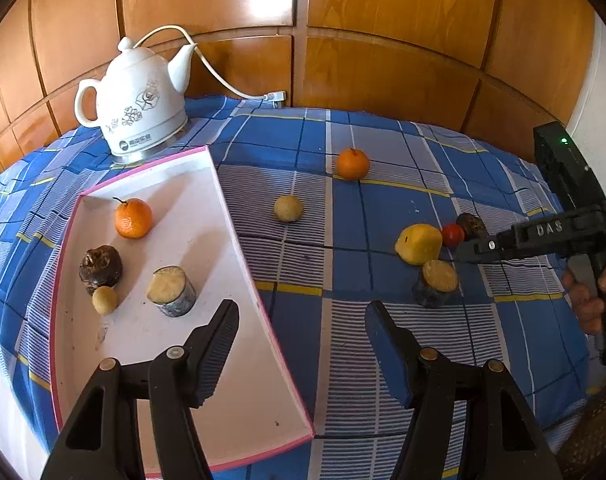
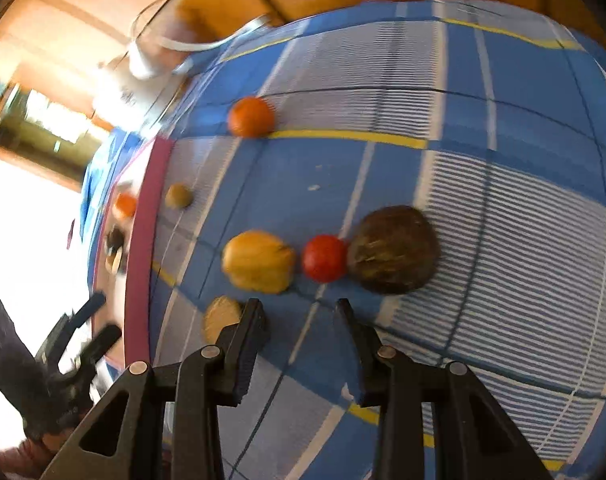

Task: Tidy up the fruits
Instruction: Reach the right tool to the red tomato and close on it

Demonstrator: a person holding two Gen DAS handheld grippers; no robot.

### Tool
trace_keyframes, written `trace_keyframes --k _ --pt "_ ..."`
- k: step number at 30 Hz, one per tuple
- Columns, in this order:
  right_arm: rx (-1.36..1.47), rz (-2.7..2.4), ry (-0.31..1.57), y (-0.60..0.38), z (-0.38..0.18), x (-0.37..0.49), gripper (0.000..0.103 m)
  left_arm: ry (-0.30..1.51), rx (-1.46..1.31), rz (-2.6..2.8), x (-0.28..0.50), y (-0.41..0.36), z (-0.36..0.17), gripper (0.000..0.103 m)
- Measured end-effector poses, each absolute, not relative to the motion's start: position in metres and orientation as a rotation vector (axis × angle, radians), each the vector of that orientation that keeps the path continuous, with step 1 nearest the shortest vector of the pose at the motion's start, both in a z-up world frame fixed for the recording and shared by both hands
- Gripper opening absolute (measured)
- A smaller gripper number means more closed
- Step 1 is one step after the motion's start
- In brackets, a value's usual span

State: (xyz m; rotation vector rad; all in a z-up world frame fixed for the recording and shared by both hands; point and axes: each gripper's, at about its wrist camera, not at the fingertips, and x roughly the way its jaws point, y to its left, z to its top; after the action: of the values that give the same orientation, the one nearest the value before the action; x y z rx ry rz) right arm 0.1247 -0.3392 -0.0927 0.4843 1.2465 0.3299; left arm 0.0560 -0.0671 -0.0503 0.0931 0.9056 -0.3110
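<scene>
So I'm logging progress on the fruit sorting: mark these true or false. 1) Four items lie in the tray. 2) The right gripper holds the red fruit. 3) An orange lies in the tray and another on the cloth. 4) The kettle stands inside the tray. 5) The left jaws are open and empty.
1) True: the tray holds an orange, a dark brown fruit, a small tan ball and a cut stalk piece.
2) False: the right gripper is open and empty; the red fruit lies on the cloth.
3) True: the second orange is on the cloth.
4) False: the kettle stands behind the tray.
5) True: the left gripper grips nothing.
</scene>
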Motion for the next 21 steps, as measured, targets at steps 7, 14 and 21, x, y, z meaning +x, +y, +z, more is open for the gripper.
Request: trace_keyframes --k 7,14,21 --pt "0.608 0.284 1.214 -0.356 -0.101 0.128 0.033 0.919 0.097 -0.335 0.056 -0.074 -0.055 0.066" --pt "0.626 0.262 1.175 -0.355 -0.102 0.134 0.033 0.921 0.086 -0.343 0.058 -0.076 -0.055 0.066" --pt "0.559 0.235 1.157 -0.343 -0.103 0.139 0.033 0.925 0.084 -0.363 0.058 -0.08 -0.056 0.067"
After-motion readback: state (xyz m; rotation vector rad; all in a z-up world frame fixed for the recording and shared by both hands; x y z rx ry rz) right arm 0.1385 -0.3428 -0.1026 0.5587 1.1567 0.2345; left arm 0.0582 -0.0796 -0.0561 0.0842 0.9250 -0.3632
